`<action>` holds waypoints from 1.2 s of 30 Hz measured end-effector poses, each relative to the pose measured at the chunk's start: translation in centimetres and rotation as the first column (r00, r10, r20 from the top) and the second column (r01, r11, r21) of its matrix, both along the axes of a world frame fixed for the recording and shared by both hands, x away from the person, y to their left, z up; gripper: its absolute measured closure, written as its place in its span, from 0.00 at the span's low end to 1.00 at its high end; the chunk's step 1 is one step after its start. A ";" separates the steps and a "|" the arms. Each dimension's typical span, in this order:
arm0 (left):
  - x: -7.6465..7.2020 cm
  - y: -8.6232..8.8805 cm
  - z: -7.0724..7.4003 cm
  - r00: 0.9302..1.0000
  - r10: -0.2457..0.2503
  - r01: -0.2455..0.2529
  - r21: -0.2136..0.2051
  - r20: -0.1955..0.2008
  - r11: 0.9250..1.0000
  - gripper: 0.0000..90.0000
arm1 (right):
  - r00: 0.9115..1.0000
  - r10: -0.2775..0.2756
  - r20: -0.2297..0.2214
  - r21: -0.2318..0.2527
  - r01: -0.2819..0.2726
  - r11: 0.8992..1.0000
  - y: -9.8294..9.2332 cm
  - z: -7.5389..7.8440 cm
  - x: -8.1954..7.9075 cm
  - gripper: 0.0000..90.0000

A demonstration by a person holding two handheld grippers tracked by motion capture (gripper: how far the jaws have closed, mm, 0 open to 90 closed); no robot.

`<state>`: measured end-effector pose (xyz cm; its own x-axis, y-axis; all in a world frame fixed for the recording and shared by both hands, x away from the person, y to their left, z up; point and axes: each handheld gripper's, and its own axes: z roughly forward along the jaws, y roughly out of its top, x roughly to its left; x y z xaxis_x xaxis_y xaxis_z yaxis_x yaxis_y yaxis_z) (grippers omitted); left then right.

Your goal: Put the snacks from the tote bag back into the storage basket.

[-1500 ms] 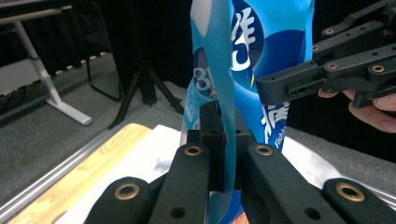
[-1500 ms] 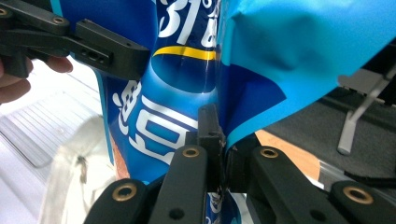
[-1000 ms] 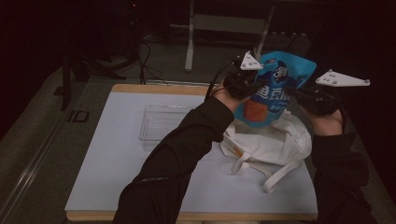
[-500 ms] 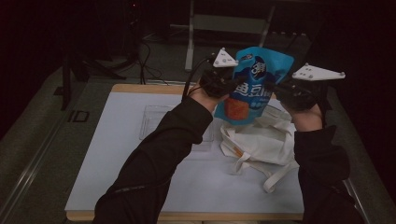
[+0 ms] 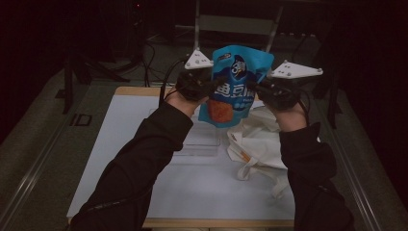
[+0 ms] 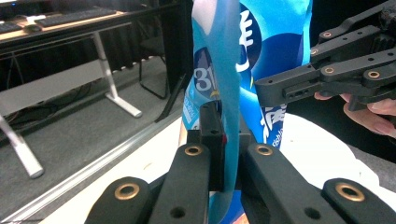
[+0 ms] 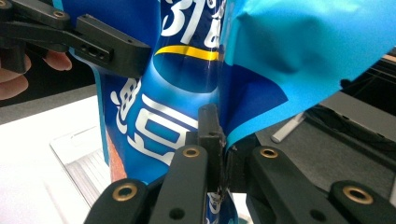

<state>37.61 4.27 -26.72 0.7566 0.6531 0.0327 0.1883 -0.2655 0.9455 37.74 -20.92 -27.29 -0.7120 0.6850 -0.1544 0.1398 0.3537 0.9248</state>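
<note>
A blue snack bag (image 5: pixel 235 84) with white lettering and an orange patch hangs upright above the table, held from both sides. My left gripper (image 5: pixel 208 88) is shut on its left edge; in the left gripper view the bag (image 6: pixel 254 70) rises between my pinched jaws (image 6: pixel 227 154). On the bag's right edge my right gripper (image 5: pixel 253 89) is shut, and in the right gripper view the foil (image 7: pixel 196 74) is clamped at the jaws (image 7: pixel 223 154). The other gripper (image 6: pixel 327 70) shows across the bag.
A white cloth tote bag (image 5: pixel 257 144) lies crumpled on the right of the white table (image 5: pixel 120 159). A clear plastic tray (image 5: pixel 202 139) sits under the raised bag. Desk legs and cables stand on the dark floor behind.
Both grippers have carried the snack bag leftward and a little higher, from above the tote bag toward the middle, above the clear tray.
</note>
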 end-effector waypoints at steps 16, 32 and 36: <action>-1.3 4.8 -0.2 0.998 0.055 -0.055 0.017 0.004 0.998 1.00 | 0.998 0.057 0.001 0.004 -0.057 0.998 5.0 -0.4 0.2 0.98; -1.7 9.5 -2.7 0.996 0.083 -0.083 0.001 -0.013 0.997 1.00 | 0.997 0.080 -0.013 -0.007 -0.080 0.997 9.9 -2.4 0.2 0.98; -1.4 10.4 -3.9 0.997 0.079 -0.079 -0.003 -0.024 0.997 1.00 | 0.997 0.071 -0.018 -0.020 -0.072 0.997 10.8 -3.4 0.2 0.98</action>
